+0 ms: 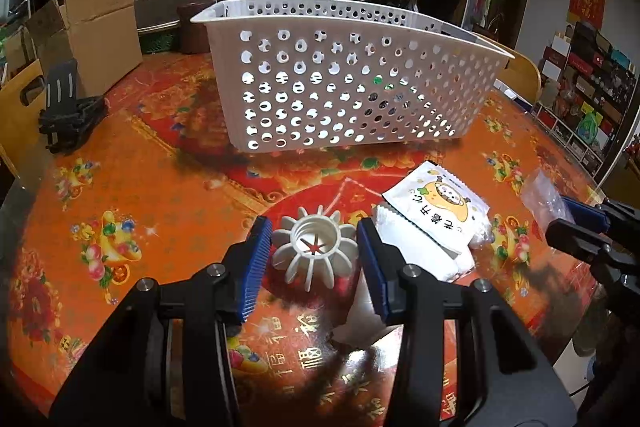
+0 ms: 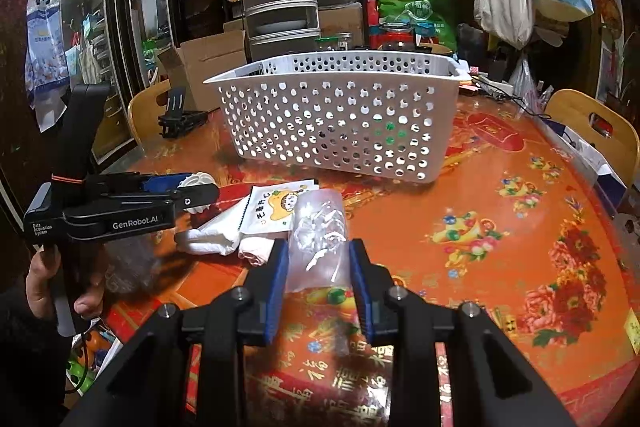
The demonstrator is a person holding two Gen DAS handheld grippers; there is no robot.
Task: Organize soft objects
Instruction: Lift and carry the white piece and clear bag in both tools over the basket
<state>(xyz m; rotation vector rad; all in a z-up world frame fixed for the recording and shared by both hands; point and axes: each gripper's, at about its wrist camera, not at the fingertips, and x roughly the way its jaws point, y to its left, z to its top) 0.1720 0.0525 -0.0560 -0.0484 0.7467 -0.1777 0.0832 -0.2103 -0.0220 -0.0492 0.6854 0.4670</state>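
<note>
On the near table (image 1: 168, 187): left gripper (image 1: 315, 247) at left, pads touching both sides of the white ribbed cap (image 1: 315, 249); cartoon sachet (image 1: 438, 209) on white cloths (image 2: 224, 231) mid; right gripper (image 2: 319, 267) closed on the clear bag (image 2: 319, 227) at right; basket (image 1: 340, 83) beyond.

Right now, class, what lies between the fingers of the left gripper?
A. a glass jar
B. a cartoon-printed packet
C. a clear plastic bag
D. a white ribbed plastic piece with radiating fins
D: in the left wrist view the white finned piece sits between the blue pads of the left gripper, while the cartoon-printed packet lies off to the right and the clear plastic bag is at the right gripper.
</note>
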